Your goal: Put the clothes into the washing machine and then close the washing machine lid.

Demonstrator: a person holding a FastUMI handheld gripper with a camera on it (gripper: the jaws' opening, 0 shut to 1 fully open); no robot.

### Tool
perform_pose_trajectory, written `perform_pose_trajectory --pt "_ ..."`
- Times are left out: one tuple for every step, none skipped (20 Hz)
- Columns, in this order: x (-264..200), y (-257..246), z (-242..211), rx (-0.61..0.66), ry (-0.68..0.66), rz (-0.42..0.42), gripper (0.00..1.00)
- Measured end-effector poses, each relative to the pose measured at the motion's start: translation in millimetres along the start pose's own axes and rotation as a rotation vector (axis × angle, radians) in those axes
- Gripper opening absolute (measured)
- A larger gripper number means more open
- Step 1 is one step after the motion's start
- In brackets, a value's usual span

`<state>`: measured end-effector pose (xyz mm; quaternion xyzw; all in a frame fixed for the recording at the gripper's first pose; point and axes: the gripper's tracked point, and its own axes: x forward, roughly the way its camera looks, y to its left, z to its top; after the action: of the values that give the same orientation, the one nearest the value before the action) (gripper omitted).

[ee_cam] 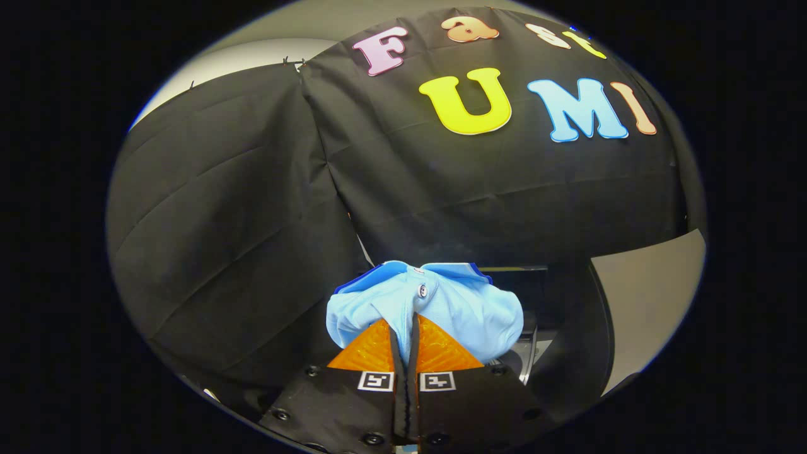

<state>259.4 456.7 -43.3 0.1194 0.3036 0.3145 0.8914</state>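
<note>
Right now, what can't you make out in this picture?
- Most of the light blue shirt: bunched at the closed gripper, its lower part hidden behind the fingers.
- The washing machine: mostly hidden behind the shirt; lid state unclear.
- What lies under the gripper: cut off.

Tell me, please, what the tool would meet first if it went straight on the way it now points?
The tool is shut on the light blue shirt, bunched at its fingertips. Straight beyond, it would probably meet the black cloth wall, though depth is unclear.

My gripper [406, 328] pinches the garment [441, 309] at 12 o'clock, the booth wall [252, 189] behind it.
</note>
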Motion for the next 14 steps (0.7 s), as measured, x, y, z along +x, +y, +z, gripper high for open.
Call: perform_pose_trajectory --pt "4 2 -5 -0.002 0.009 -0.001 0.01" --pt "8 3 -12 -0.005 0.018 -0.004 0.01" --pt "12 3 -19 -0.009 0.027 -0.007 0.01" --pt "17 6 -27 -0.012 0.038 -0.01 0.01" --pt "22 6 -33 -0.016 0.047 -0.013 0.01" --pt "27 7 -40 -0.018 0.054 -0.018 0.01" --pt "32 5 -45 -0.026 0.058 -0.026 0.01" --pt "36 4 -53 -0.034 0.067 -0.036 0.01" --pt "41 2 -60 -0.043 0.077 -0.044 0.01" --pt "47 2 -68 -0.048 0.086 -0.051 0.01" --pt "51 1 -75 -0.048 0.096 -0.055 0.01" --pt "56 0 -83 -0.047 0.104 -0.06 0.01" --pt "60 -2 -89 -0.046 0.112 -0.064 0.01" --pt "63 -3 -97 -0.044 0.119 -0.068 0.01"
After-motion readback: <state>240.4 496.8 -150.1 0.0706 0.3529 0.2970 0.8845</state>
